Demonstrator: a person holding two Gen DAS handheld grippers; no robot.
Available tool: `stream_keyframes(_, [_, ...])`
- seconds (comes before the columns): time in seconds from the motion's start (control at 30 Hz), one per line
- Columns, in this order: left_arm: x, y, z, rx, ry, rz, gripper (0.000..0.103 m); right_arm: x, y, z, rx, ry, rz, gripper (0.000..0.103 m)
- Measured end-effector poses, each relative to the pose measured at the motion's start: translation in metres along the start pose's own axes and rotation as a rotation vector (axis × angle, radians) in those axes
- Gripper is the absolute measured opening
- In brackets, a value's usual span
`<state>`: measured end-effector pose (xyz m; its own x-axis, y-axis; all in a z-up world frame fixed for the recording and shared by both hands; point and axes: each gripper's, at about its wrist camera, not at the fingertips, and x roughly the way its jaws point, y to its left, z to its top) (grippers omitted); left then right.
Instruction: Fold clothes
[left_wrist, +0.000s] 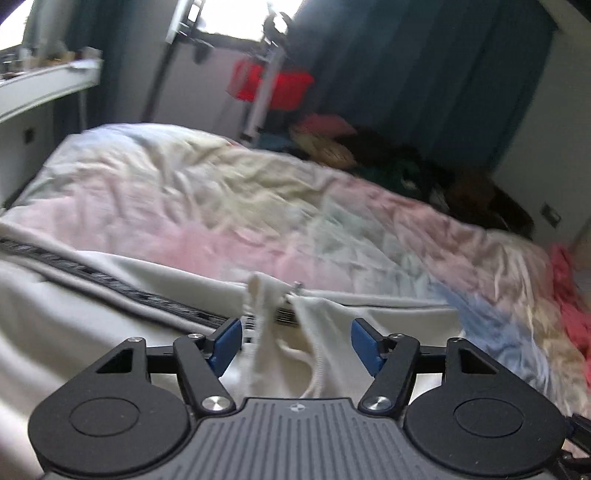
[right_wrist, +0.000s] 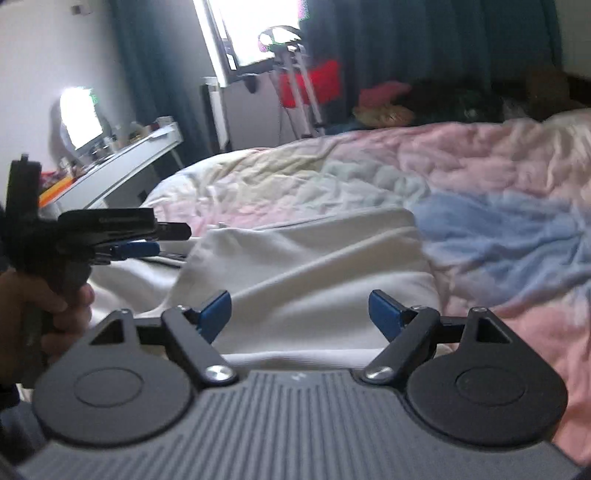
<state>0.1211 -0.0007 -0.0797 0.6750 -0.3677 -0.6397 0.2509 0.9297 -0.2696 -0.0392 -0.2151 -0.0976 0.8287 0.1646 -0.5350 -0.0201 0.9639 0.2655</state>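
A cream white garment (left_wrist: 92, 317) with a dark zipper (left_wrist: 110, 282) lies on the bed in the left wrist view. My left gripper (left_wrist: 297, 341) is open, its blue pads either side of a bunched fold and drawstring (left_wrist: 264, 295) without pinching it. The same garment (right_wrist: 314, 266) lies flat in the right wrist view. My right gripper (right_wrist: 299, 314) is open just above the cloth, holding nothing. The left gripper also shows in the right wrist view (right_wrist: 147, 240), held in a hand at the left.
The bed carries a pastel pink, blue and yellow quilt (left_wrist: 258, 206). A pile of dark and pink clothes (left_wrist: 388, 162) lies at its far side. A white desk (right_wrist: 122, 166) stands left, a red box (left_wrist: 269, 88) on a stand by the window.
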Motion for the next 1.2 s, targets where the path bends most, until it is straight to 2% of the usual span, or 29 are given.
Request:
stream_keyframes(0.1, [0.03, -0.001, 0.003, 0.017, 0.066, 0.012, 0.047, 0.01, 0.001, -0.002, -0.026, -0.006, -0.044, 0.083])
stream_keyframes(0.13, [0.038, 0.001, 0.003, 0.011, 0.066, 0.003, 0.04, 0.014, 0.001, -0.003, -0.031, -0.003, -0.057, 0.083])
stream_keyframes(0.2, [0.05, 0.005, 0.004, -0.002, 0.064, -0.05, 0.03, 0.025, -0.001, -0.006, -0.018, 0.016, -0.075, 0.083])
stream_keyframes(0.27, [0.061, 0.01, 0.006, -0.03, 0.104, -0.098, 0.016, 0.035, -0.005, -0.008, 0.009, 0.04, -0.08, 0.083])
stream_keyframes(0.37, [0.073, 0.01, 0.009, -0.012, 0.133, -0.113, 0.005, 0.045, -0.01, -0.009, 0.031, 0.054, -0.094, 0.083])
stream_keyframes(0.43, [0.069, 0.008, 0.014, -0.005, 0.076, -0.071, 0.005, 0.053, -0.01, -0.009, 0.033, 0.06, -0.108, 0.083])
stream_keyframes(0.57, [0.054, -0.009, 0.022, 0.042, -0.056, 0.012, 0.005, 0.057, -0.007, -0.009, 0.018, 0.033, -0.146, 0.083])
stream_keyframes(0.63, [0.06, -0.022, 0.019, 0.133, -0.051, 0.058, 0.005, 0.059, -0.008, -0.01, 0.017, 0.027, -0.162, 0.083])
stream_keyframes(0.7, [0.067, -0.019, 0.015, 0.142, -0.02, 0.072, 0.006, 0.06, -0.009, -0.01, 0.021, 0.03, -0.174, 0.082])
stream_keyframes(0.77, [0.074, -0.014, 0.011, 0.137, 0.015, 0.08, 0.016, 0.063, -0.011, -0.013, 0.026, 0.046, -0.177, 0.082])
stream_keyframes(0.8, [0.071, -0.011, 0.01, 0.124, 0.018, 0.085, 0.02, 0.063, -0.011, -0.014, 0.028, 0.054, -0.178, 0.082])
stream_keyframes(0.87, [0.06, -0.008, 0.008, 0.094, 0.012, 0.092, 0.036, 0.063, -0.012, -0.015, 0.028, 0.058, -0.183, 0.082])
stream_keyframes(0.9, [0.053, -0.008, 0.008, 0.083, 0.007, 0.093, 0.039, 0.061, -0.012, -0.014, 0.031, 0.055, -0.185, 0.082])
stream_keyframes(0.97, [0.034, -0.007, 0.003, 0.052, -0.004, 0.098, 0.054, 0.057, -0.014, -0.013, 0.046, 0.044, -0.187, 0.082])
stream_keyframes(1.03, [0.014, -0.005, -0.004, 0.012, -0.012, 0.094, 0.058, 0.052, -0.019, -0.012, 0.074, 0.034, -0.19, 0.082])
stream_keyframes(1.2, [-0.039, 0.008, -0.03, -0.132, 0.016, 0.006, 0.061, 0.041, -0.031, -0.012, 0.158, 0.024, -0.175, 0.082])
